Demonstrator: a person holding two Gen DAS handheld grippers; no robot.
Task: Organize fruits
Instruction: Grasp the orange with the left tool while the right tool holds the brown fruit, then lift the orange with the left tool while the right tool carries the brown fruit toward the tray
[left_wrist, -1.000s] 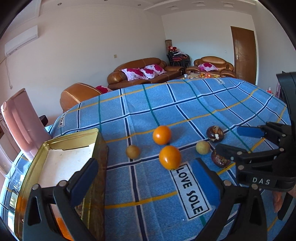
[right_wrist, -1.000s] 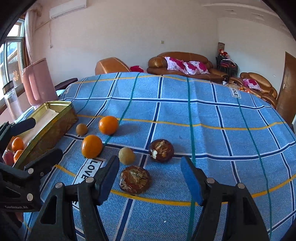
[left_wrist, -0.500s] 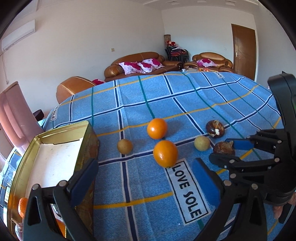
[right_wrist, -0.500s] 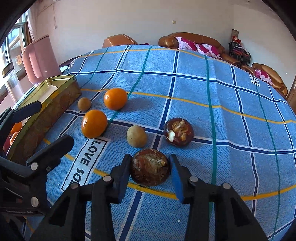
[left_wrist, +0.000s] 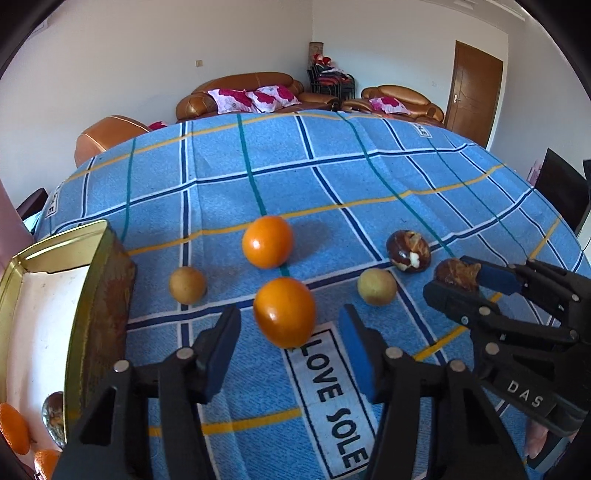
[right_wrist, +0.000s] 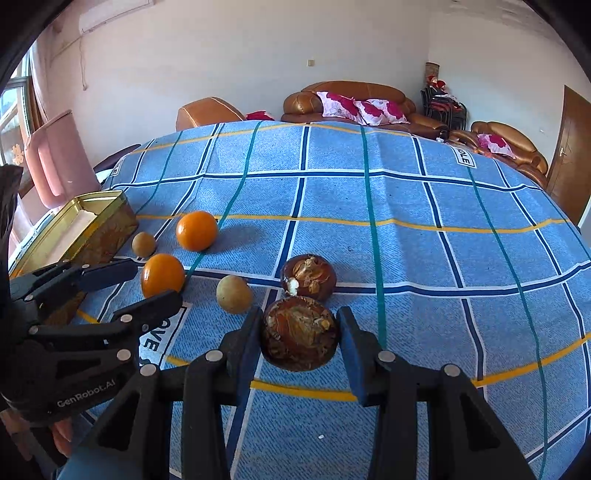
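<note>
left gripper (left_wrist: 288, 341) now closer around near orange (left_wrist: 284, 312)

— What colours lie before me?
— A blue tablecloth (right_wrist: 406, 229) checked in navy, white, teal and yellow; two bright oranges (left_wrist: 267, 246); pale tan fruits (right_wrist: 233, 294).
— And near my black, blue-padded right gripper (right_wrist: 299, 345)?
— A mottled brown fruit (right_wrist: 300, 338); a gold tin (right_wrist: 79, 225).

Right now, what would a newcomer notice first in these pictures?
First, two bright oranges in the middle of the blue checked cloth. The left tool is open around the nearer orange, and the right tool stands around a dark brown fruit. A gold tin sits at the left edge.
</note>
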